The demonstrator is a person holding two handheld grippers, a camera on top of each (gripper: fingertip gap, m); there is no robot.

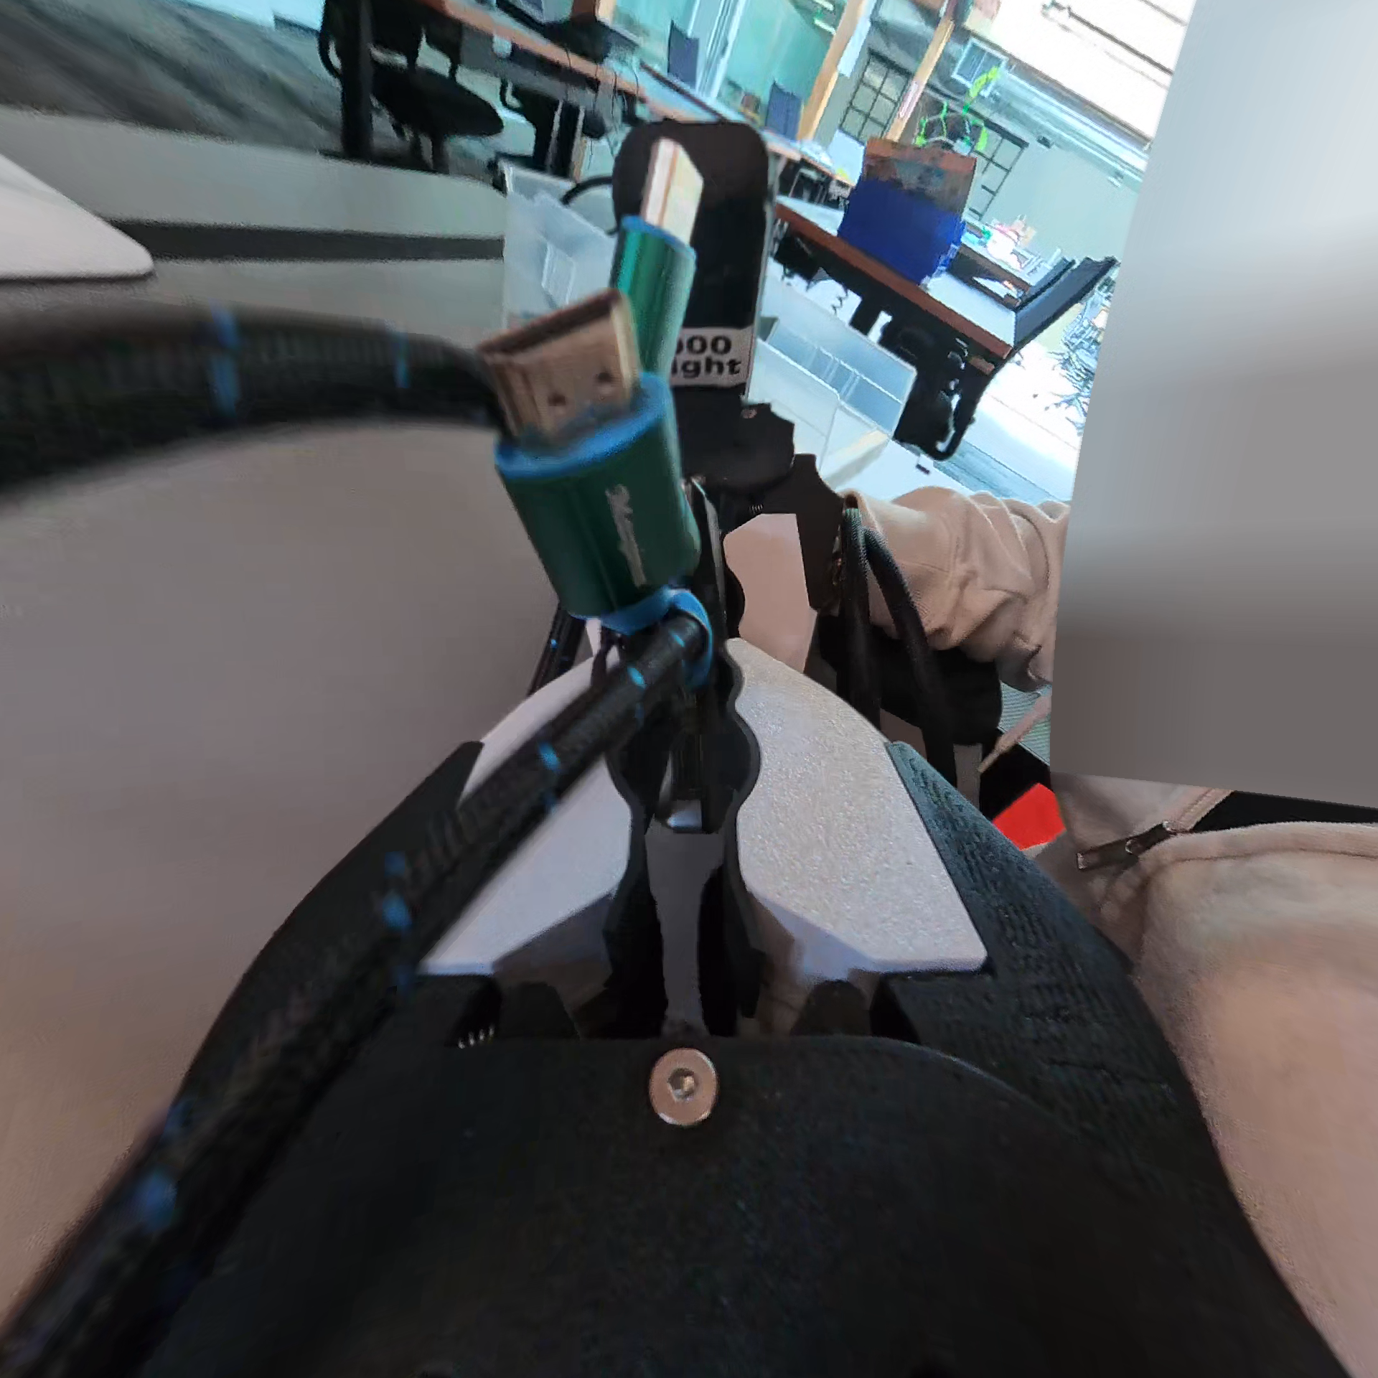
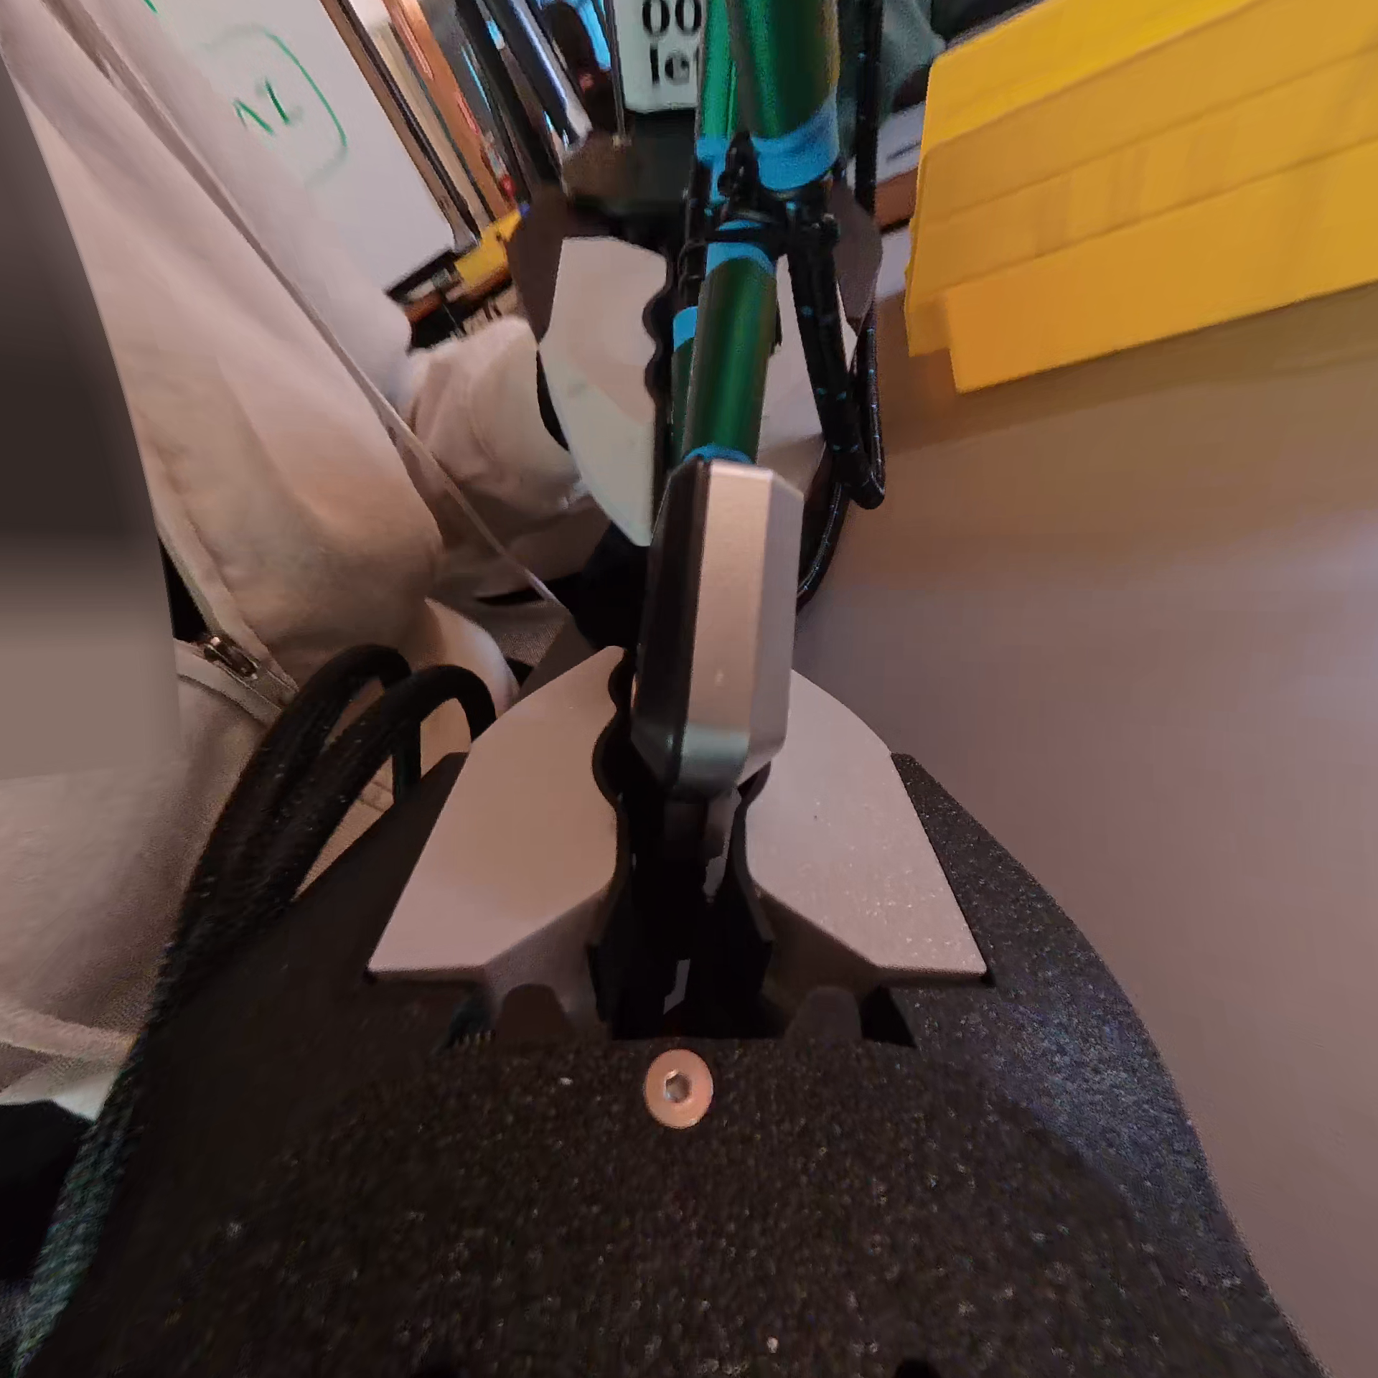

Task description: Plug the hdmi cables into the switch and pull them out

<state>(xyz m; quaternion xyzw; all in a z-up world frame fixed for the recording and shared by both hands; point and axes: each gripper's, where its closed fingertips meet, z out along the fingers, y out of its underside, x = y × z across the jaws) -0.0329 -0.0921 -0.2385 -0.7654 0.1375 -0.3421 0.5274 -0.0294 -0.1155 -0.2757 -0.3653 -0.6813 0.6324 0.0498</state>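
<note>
1. The bench [image 2: 1118,596] fills the right of the right wrist view. I am working above it, so neither arm has any support.
2. My right hand-held gripper [image 2: 708,671] is clamped on the switch [image 2: 731,596] at centre frame. The switch stands on edge, with its far end towards the plugs. I should grip hard enough that a push will not tilt it.
3. My left hand-held gripper [image 1: 701,671] is closed. From the right wrist view it seems to pinch the far plug [image 1: 656,276], though the left wrist view hides the contact.
4. The near plug [image 1: 596,492] hangs loose at centre frame, beside the far one. Its cable [image 1: 522,783] lies across my left finger. I judge it could snag, so it should be kept off the switch.
5. The far plug's gold tip [image 1: 671,186] shows bare at upper centre, so I take it as not seated. The port is hidden. I should square the tip to the switch's end, then push straight along the plug without twisting.
</note>
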